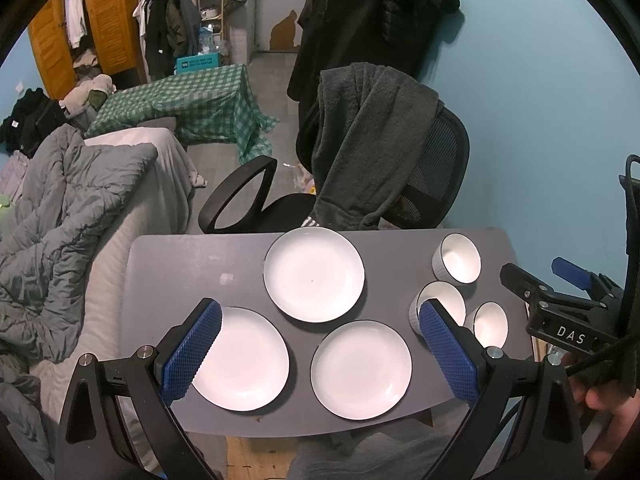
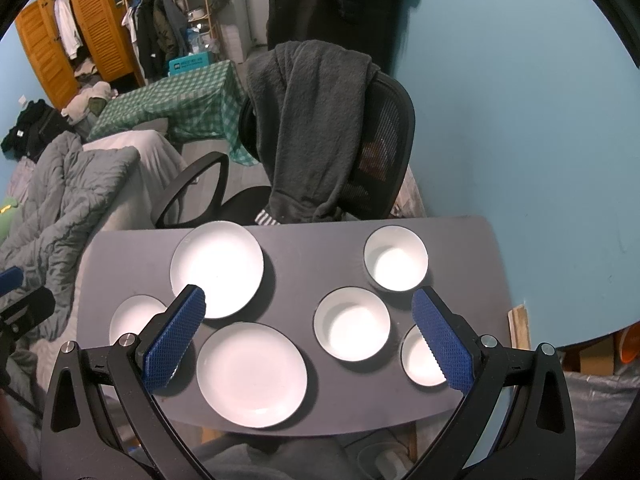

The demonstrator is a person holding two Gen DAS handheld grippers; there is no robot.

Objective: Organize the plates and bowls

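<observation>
Three white plates lie apart on the grey table: a far plate, a near-left plate and a near-middle plate. Three white bowls stand at the right: a far bowl, a middle bowl and a near bowl. My left gripper is open and empty above the near plates. My right gripper is open and empty above the middle bowl, between the near-middle plate and the near bowl. The far bowl and far plate lie beyond.
An office chair with a dark fleece draped on it stands behind the table. A bed with a grey quilt is on the left. The blue wall is on the right. The right gripper's body shows at the right edge.
</observation>
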